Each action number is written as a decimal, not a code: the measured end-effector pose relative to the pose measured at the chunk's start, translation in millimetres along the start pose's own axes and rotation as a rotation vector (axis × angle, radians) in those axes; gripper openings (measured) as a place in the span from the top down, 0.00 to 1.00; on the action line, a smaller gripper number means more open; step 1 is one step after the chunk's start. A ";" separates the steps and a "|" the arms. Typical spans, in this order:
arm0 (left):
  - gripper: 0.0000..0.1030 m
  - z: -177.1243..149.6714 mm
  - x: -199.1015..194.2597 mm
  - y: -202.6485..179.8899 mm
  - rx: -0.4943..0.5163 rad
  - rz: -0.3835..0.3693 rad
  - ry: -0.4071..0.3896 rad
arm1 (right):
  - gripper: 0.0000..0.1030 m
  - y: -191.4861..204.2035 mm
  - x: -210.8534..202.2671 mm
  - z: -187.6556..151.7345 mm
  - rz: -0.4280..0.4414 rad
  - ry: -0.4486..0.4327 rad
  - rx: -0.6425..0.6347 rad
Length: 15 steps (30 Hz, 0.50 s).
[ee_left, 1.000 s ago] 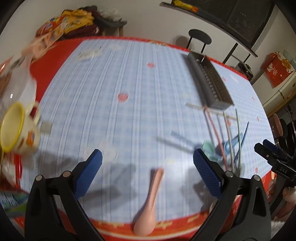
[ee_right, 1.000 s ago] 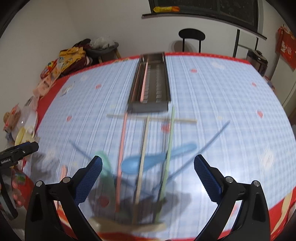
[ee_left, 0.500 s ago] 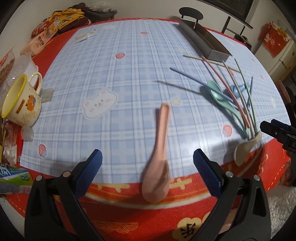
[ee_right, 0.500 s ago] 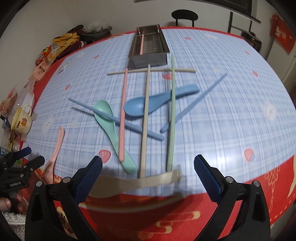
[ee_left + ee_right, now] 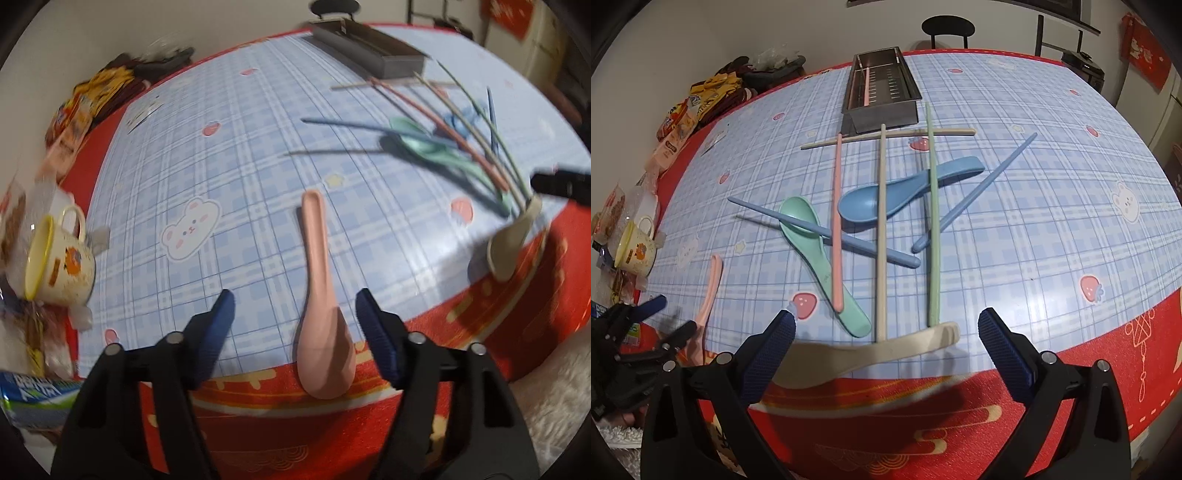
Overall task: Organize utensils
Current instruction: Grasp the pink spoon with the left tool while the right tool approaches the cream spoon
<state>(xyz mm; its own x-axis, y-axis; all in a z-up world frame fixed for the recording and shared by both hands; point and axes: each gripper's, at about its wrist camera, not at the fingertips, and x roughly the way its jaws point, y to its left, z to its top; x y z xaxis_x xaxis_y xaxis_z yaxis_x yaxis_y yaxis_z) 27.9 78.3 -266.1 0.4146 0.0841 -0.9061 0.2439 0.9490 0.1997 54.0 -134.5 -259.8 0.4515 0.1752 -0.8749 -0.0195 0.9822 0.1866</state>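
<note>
Left claw (image 5: 295, 314) low at the near desk edge, jaws apart, holding nothing. Pink spoon (image 5: 321, 288) lies between its pads, nearer the right pad; bowl hangs over the red border, handle points away across the desk (image 5: 240, 155). Whether either pad touches the spoon, cannot tell.

Right claw (image 5: 886, 339) also at the near edge, jaws wide, empty. Beige spoon (image 5: 871, 356) lies crosswise between its fingers (image 5: 1004, 350), bowl toward the left finger and over the red border.

Beyond it, a tangle: green spoon (image 5: 820, 254) with a blue chopstick (image 5: 823, 230) across its bowl and a pink chopstick (image 5: 836, 221) over its handle. Blue spoon (image 5: 905, 192) sits under a beige chopstick (image 5: 882, 229) and a green chopstick (image 5: 932, 214). A second blue chopstick (image 5: 975, 192) angles off to the right. Another beige chopstick (image 5: 886, 137) lies crosswise just before the metal tray (image 5: 881, 110); one pink stick is in the tray.

Yellow-rimmed mug (image 5: 59, 258) at the left desk edge, well clear of both claws. Snack bags (image 5: 709, 96) at the far left corner.
</note>
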 end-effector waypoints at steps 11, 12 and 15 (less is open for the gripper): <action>0.35 -22.9 2.8 -4.5 0.019 0.001 0.046 | 0.06 3.2 0.4 0.0 0.033 0.026 0.011; 0.36 -25.0 2.9 -3.8 0.017 0.002 0.045 | 0.06 2.1 0.2 -2.8 0.036 0.030 0.019; 0.36 -28.7 4.3 -6.2 0.034 0.010 0.048 | 0.07 -3.2 -0.5 -11.5 0.029 0.035 0.043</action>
<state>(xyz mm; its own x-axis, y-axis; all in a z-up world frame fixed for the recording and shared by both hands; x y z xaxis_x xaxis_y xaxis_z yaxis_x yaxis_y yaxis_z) 2.9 81.5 -281.9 0.3748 0.1088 -0.9207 0.2701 0.9372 0.2207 43.6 -136.9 -265.1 0.4200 0.2062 -0.8838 0.0065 0.9731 0.2301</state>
